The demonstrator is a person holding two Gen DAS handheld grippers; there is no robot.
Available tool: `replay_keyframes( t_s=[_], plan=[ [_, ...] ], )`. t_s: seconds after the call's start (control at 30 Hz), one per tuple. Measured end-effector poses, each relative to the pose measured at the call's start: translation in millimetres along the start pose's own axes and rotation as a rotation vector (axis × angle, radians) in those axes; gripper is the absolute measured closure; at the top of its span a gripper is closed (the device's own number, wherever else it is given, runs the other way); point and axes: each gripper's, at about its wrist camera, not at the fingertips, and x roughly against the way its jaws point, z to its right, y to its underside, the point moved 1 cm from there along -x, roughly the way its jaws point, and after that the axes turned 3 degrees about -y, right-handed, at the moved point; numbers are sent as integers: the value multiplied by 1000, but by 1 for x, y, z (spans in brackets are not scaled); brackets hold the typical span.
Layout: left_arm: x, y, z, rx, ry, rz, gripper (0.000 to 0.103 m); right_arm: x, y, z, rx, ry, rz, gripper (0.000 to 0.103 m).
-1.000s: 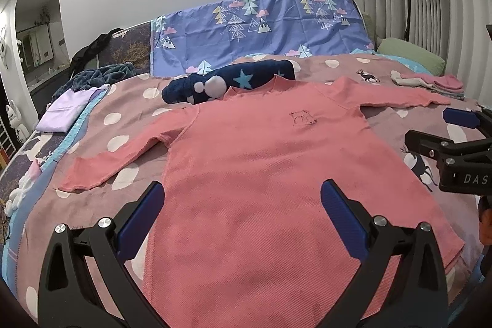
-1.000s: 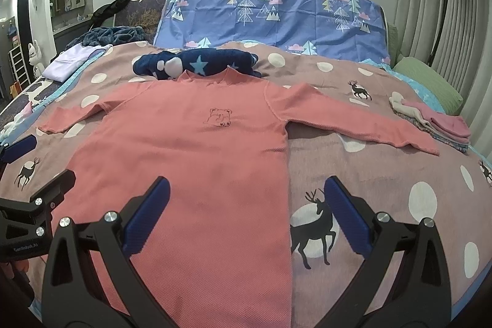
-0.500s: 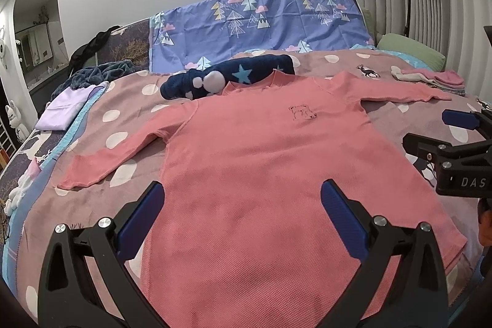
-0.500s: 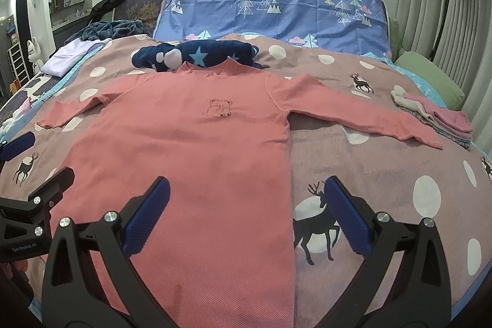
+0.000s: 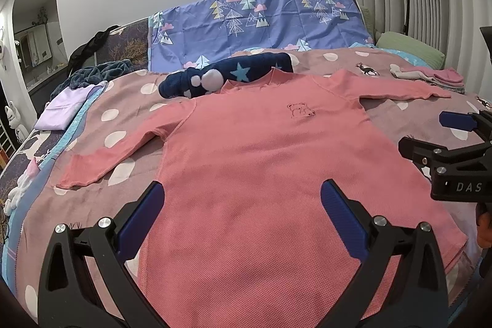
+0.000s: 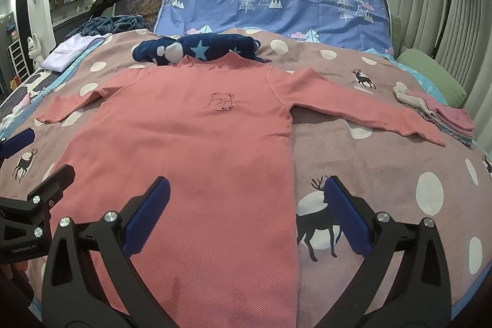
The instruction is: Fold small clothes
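Observation:
A pink long-sleeved shirt [image 5: 261,162] [image 6: 196,143] with a small bear outline on the chest lies flat and face up on the bed, both sleeves spread out. My left gripper [image 5: 243,205] hovers open over the shirt's lower left part, nothing between its blue pads. My right gripper [image 6: 246,202] hovers open over the shirt's lower right edge, also holding nothing. Each gripper shows at the side of the other's view.
A dark blue starred garment [image 5: 227,76] lies just beyond the shirt's collar. Folded pink and white clothes [image 6: 436,112] sit at the right. A lilac folded cloth [image 5: 64,109] and a grey blanket lie at the left. The bedspread [image 6: 384,162] is mauve with white dots and deer.
Both grippers have drawn slightly back and up over the shirt's lower half; they stay open. The shirt has not moved.

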Motion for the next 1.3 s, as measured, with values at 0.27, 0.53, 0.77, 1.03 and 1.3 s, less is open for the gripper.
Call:
replay_keyframes(
  t_s=[0.27,0.53,0.77,1.03,1.3],
  plan=[
    [0,1,0,1,-1,3,1,0,0,0,1,1,2,2],
    [0,0,1,-13,0,9,1,0,0,0,2,1,0,2],
    [-1,2,0,-2,15,0,1,0,0,1,1,1,3,2],
    [-1,4,1,-10,19,10,1,0,0,0,4,1,3,2],
    [-2,7,-1,5,12,5,1,-1,1,1,-1,2,-1,2]
  ],
)
